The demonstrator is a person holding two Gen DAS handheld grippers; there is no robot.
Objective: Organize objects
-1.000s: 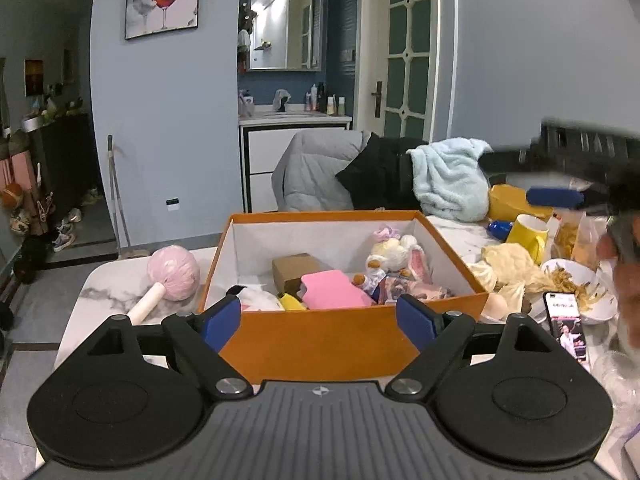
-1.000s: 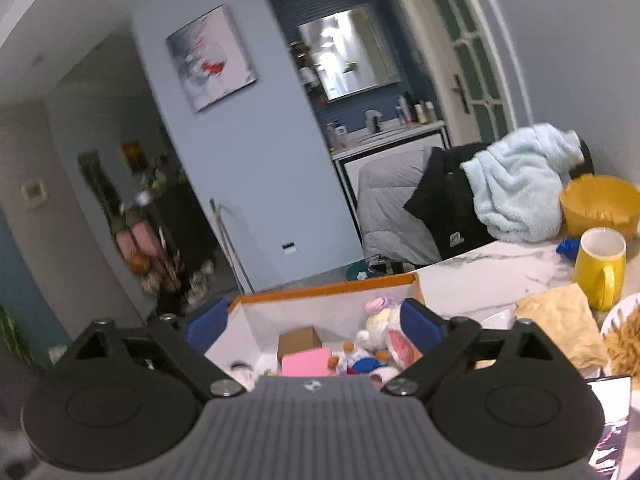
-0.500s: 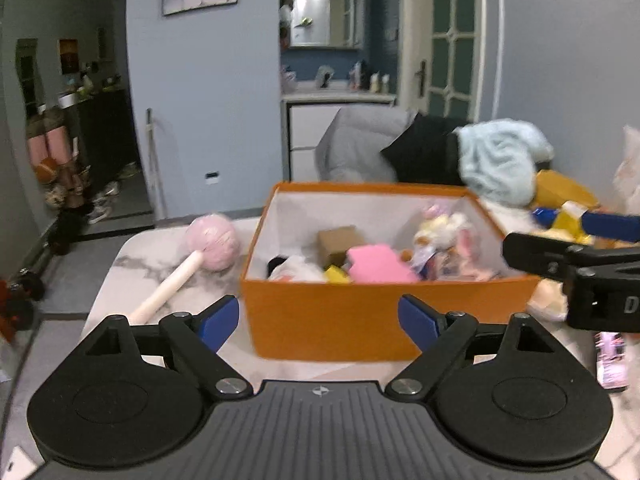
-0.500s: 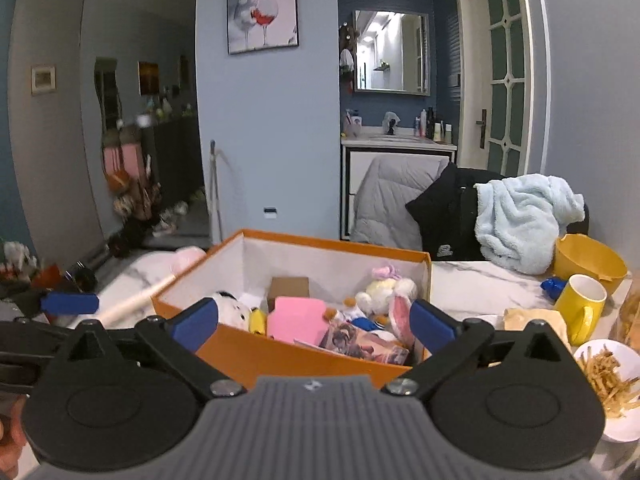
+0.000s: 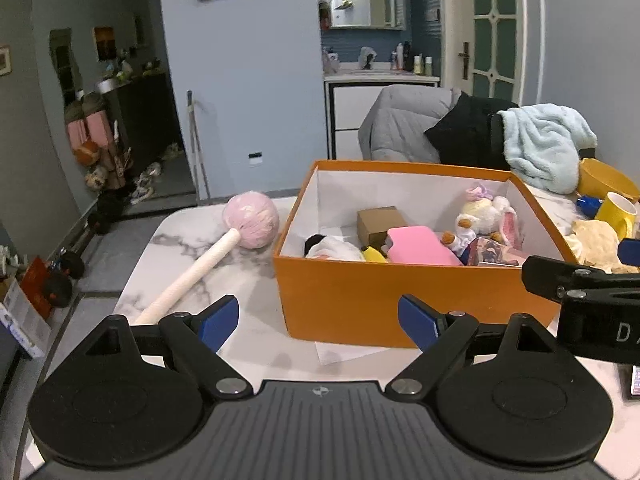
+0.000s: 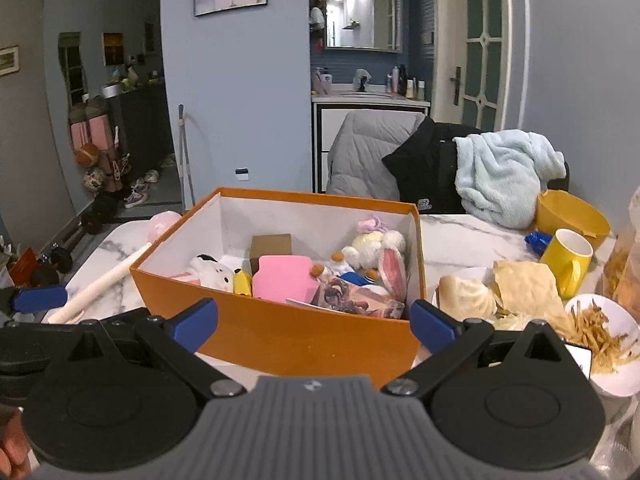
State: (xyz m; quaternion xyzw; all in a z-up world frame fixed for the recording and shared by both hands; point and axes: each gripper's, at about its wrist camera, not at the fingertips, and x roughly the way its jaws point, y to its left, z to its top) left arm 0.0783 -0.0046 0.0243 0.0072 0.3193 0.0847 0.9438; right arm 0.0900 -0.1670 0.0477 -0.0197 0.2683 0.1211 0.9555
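- Your left gripper [image 5: 319, 322] hangs over the near strip of the white marble-patterned table [image 5: 168, 252], blue pads wide apart with nothing between them; bare tabletop lies ahead of it and to its left, up to the rounded table edge where the floor drops away.
- Your right gripper [image 6: 314, 320] faces the front wall of the open orange cardboard box [image 6: 304, 340], jaws spread full and empty (they have just been opening). On its right the room is tight: a yellow mug [image 6: 568, 260], a white bowl of fried strips [image 6: 608, 344] and a steamed bun [image 6: 464, 296] crowd that side.
- The pink ball-headed massage mallet with a white handle [image 5: 224, 248] lies flat on the table just left of the box, apart from both grippers. Its long axis runs diagonally: head away from you beside the box's left wall, handle end toward your left gripper.
- Against a second ago, the box sat centred between the left pads; it now sits right of them, with the mallet nearer the middle of that view.
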